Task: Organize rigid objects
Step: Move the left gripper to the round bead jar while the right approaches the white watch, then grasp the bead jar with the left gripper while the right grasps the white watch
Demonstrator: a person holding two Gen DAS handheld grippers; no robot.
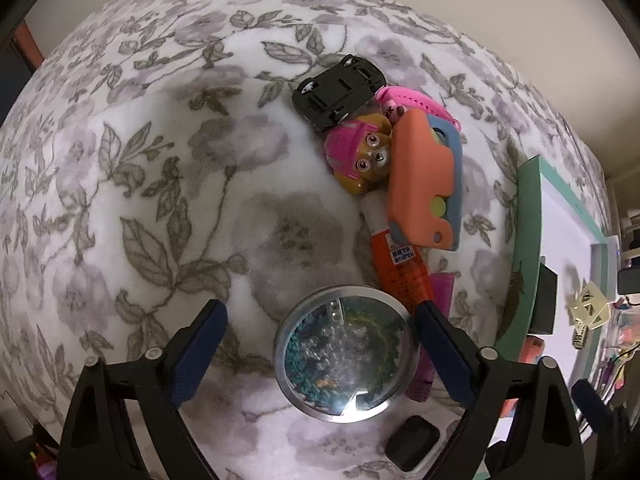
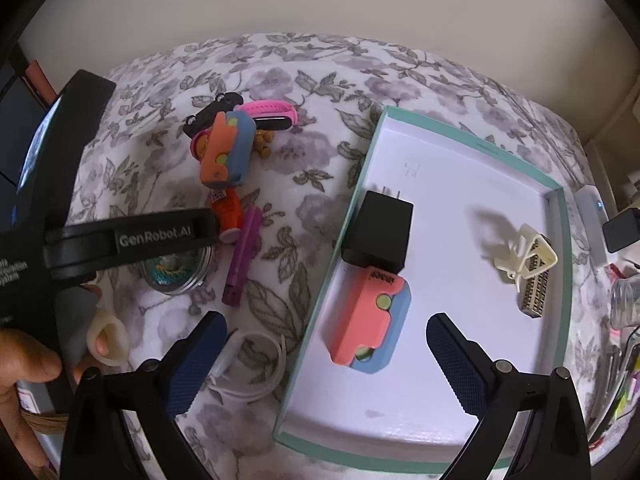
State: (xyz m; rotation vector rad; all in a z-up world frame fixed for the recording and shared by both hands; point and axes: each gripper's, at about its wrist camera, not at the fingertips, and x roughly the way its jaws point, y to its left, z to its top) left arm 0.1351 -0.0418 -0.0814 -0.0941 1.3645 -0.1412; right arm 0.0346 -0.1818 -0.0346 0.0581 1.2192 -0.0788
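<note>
My left gripper (image 1: 320,312) points down over a round tin with a clear lid (image 1: 344,354) full of beads, which lies on the flowered blanket. Its jaws stand open around the tin: the right finger (image 1: 440,348) is at the rim, the left finger (image 1: 200,344) well apart. My right gripper (image 2: 326,320) is open and holds nothing, above the left part of a teal-rimmed white box (image 2: 352,216). In the box lie a pink and blue case (image 2: 368,320), a black charger (image 2: 378,232) and a cream clip (image 2: 528,256).
Beyond the tin lies a heap: black toy car (image 1: 340,92), pink watch (image 1: 416,100), pup figure (image 1: 360,152), orange and blue case (image 1: 424,184), orange glue tube (image 1: 400,264). A purple stick (image 2: 244,252) and white cable (image 2: 248,364) lie beside the box. Clutter lines the right edge.
</note>
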